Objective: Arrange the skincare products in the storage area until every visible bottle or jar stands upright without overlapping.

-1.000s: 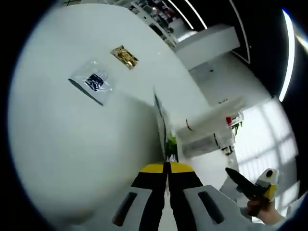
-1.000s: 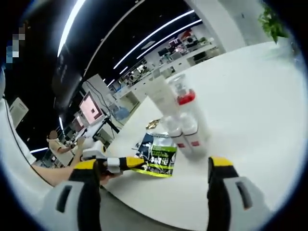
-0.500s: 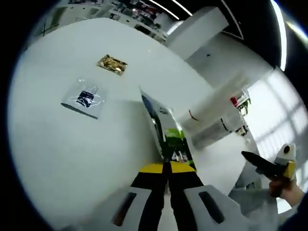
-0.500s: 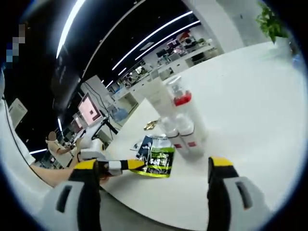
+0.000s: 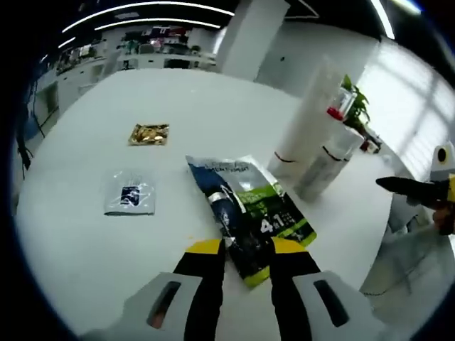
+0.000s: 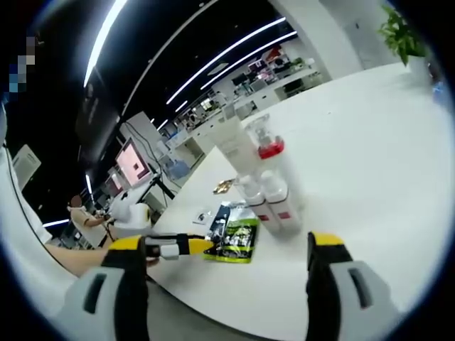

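A blue and green pouch (image 5: 249,209) lies flat on the white table (image 5: 85,270). Its near end sits between the parted jaws of my left gripper (image 5: 247,249), which is open. Behind the pouch stand a tall white tube (image 5: 306,124), a clear bottle with a red cap (image 5: 340,106) and a small white bottle (image 5: 327,167). In the right gripper view the same group (image 6: 274,192) stands upright behind the pouch (image 6: 234,238), with the left gripper (image 6: 202,246) at the pouch's edge. My right gripper (image 6: 226,245) hangs wide open off the table's near edge, holding nothing.
A gold sachet (image 5: 149,134) and a clear sachet with a dark label (image 5: 130,199) lie flat to the left of the pouch. The right gripper (image 5: 416,188) hovers past the table's right edge. A potted plant (image 6: 402,32) stands at the far side.
The pouch, held on edge in the shut left jaws, now lies flat on the table and the jaws have parted. The left view has tilted level. The right gripper has stayed put.
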The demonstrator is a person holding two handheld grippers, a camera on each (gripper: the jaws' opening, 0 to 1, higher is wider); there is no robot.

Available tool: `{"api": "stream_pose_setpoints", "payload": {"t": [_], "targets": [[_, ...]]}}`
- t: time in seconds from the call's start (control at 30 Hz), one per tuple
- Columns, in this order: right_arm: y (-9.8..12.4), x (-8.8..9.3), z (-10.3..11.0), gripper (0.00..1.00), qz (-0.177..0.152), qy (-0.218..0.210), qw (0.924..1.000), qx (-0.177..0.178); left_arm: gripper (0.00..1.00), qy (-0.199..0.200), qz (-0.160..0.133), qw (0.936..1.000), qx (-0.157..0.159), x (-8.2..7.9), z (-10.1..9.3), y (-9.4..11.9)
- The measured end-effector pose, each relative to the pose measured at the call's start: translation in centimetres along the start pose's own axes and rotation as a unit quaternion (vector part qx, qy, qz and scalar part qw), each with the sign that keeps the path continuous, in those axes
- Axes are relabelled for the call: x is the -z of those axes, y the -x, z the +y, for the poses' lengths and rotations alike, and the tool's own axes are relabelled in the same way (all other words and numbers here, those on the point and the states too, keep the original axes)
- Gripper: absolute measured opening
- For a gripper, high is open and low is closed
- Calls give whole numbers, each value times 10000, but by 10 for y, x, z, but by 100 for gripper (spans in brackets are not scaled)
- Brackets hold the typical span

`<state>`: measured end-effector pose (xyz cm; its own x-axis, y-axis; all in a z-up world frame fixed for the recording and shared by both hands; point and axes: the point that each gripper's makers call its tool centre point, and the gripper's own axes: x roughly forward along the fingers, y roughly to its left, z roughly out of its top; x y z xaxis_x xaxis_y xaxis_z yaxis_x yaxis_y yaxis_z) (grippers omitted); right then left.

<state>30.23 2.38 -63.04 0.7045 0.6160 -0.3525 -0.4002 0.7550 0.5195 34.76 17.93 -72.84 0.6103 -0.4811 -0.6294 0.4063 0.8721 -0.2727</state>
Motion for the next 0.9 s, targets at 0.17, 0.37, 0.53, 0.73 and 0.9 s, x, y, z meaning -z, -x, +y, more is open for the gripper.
{"api": "stream_pose_setpoints", "payload": {"t": [0.17,0.37,0.53,0.73,0.9], "targets": [[1,-1,-1,94,-29,3,10000,26,28,-618,-79,9979,162,-12,-8,-1],[3,-1,-3,95,-52,-8,10000,57,32,-1347,92,9903,323,-16,-19,-10],[5,-1,-4,95,-53,-27,9999,83,42,-1564,205,9864,471,-17,-26,-20],[6,0,-7,95,-42,-40,9999,126,45,-1683,322,9832,625,-14,-26,-30],[6,1,-10,95,-25,-68,9999,156,44,-1833,465,9795,692,-9,-23,-36]]}}
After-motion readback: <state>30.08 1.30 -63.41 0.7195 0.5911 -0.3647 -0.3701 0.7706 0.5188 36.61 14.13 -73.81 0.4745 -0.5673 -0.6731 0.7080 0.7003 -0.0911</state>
